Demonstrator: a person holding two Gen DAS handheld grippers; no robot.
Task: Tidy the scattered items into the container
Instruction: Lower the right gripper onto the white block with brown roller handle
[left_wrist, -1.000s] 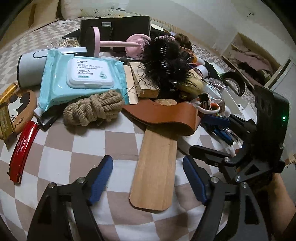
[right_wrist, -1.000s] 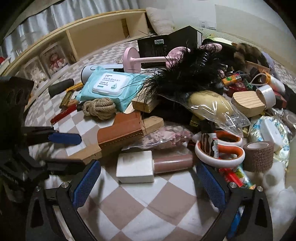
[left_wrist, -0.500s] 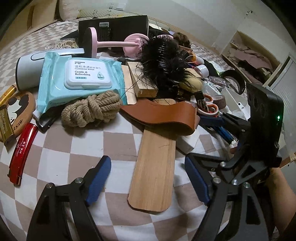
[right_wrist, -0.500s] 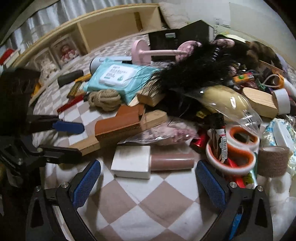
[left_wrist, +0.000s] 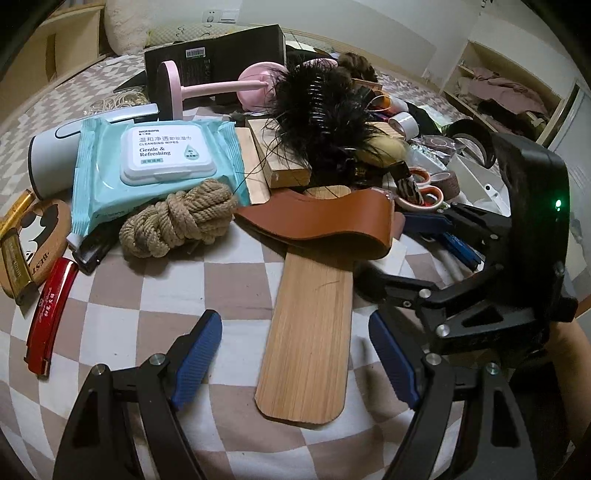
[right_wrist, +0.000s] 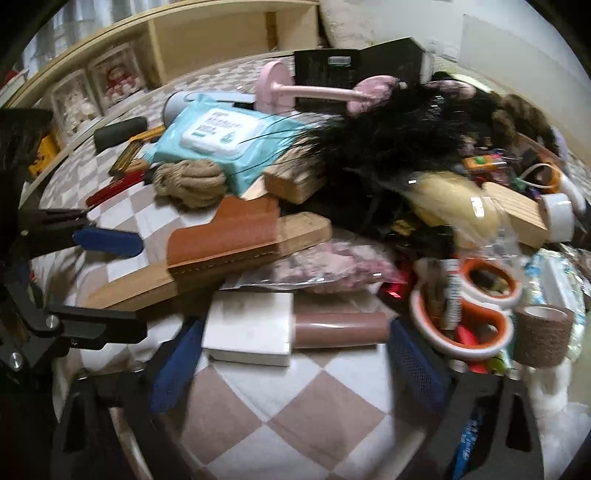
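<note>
Left gripper: fingers spread wide, holding nothing, hovering low with the near end of the wooden paddle between the blue pads.
Right gripper: jaws wide apart, the blue pads flanking the bottle on either side, contact not clear in this blurred view.
Bottle: lying on its side, big white square cap to the left, brown cylindrical body to the right, on the checkered cloth at the near edge of the pile.
Paddle: pale wood, long and flat, a brown leather strap draped across it.
Further out: coiled rope beside the paddle, teal cleansing wipes pack touching the rope behind, black feathers over a wooden block.
Right side: orange-handled scissors, then a brown tape roll just beside them.
Left edge: red harmonica alone on the cloth.
</note>
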